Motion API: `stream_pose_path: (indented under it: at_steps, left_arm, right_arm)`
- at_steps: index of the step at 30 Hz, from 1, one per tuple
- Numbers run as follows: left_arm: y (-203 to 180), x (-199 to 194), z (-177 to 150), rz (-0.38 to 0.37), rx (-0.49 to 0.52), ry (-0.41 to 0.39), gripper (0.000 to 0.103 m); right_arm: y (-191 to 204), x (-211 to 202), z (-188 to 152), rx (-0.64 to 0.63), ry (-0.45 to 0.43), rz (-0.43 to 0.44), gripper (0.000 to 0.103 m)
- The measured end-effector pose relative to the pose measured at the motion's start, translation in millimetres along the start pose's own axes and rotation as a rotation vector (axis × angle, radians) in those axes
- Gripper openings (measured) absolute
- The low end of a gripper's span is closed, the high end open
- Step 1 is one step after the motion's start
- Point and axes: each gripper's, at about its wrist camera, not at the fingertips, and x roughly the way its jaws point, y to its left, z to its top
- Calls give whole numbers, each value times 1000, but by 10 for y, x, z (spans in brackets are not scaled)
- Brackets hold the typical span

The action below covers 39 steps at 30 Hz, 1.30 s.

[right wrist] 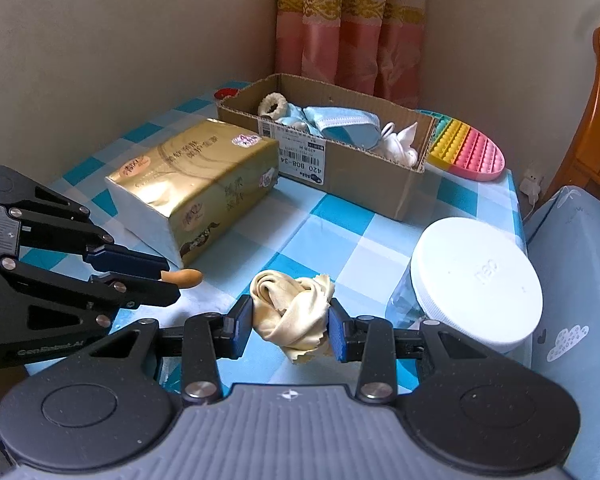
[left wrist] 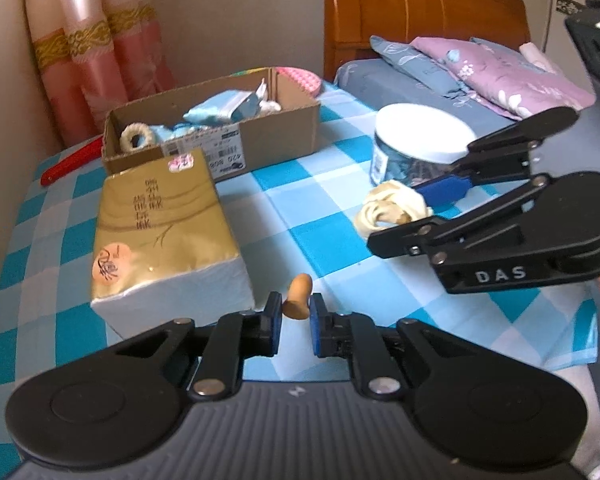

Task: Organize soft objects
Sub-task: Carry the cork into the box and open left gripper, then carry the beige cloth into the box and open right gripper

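- The right gripper (right wrist: 290, 328) has its fingers pinching a crumpled cream cloth (right wrist: 290, 312), one blue pad on each side, the cloth held over the desk's near edge.
- The left gripper (left wrist: 296, 322) has its fingers closed on a small tan, peanut-shaped toy (left wrist: 298, 296), which sticks out past the pads.
- Just beside the left gripper lies a gold tissue pack (left wrist: 162, 232) on the desk (left wrist: 320, 240), which wears a blue and white checked cloth.
- A clear jar with a white lid (right wrist: 476, 276) stands near the right gripper.
- Further back sits an open cardboard box (right wrist: 356, 172) holding a cream scrunchie (right wrist: 272, 106), blue fabric and white cloth.
- A rainbow bubble toy (right wrist: 470, 148) lies touching the box's far end.
- A bed with pillows (left wrist: 500, 68) stands beside the desk.
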Motion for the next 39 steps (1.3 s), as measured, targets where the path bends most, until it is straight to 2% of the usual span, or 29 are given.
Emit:
stream_pose_path:
  at_steps: [7,17,24,29,31,32,33,34,35,36,39]
  left_arm:
    - [10,-215,128,-26,16,-32,12]
    - [174,-341,585,7,50,-108,12]
    - [555,-3,1190,82,24,-132,13]
    - [877,420,1634,141,-8,-104,15]
    - [957,564,1739,169,-12,-104,20]
    - [993,637,1781,187,-18,-101,30]
    - [1015,686,1806,193,-26,-92,47]
    - [1041,723,1822,188,-27,-85,56]
    - [1069,739,1829,181,-30,-86,70]
    - [1086,724,1820,182,-35,-95,80]
    - [1128,584,1758,197,-49,-118,93]
  right_arm:
    - [-17,-113,81,-3,-27,-6,44]
    - [-68,-194,245,-4,-67,8,44]
    - [-83,-147,310,4,-76,15,44]
    - [-115,-139,338,12,-78,8,44]
    - [-139,-124,357,18,-76,4,44]
    - [-147,-117,366,20,-75,1,44]
    - [-158,-113,379,22,-75,-2,44]
    - [-166,-109,394,23,-75,-5,44]
    - [-172,-108,411,23,-77,-8,44]
    - [-173,-111,424,23,-79,-11,44]
    - [-187,-108,488,16,-86,-20,44]
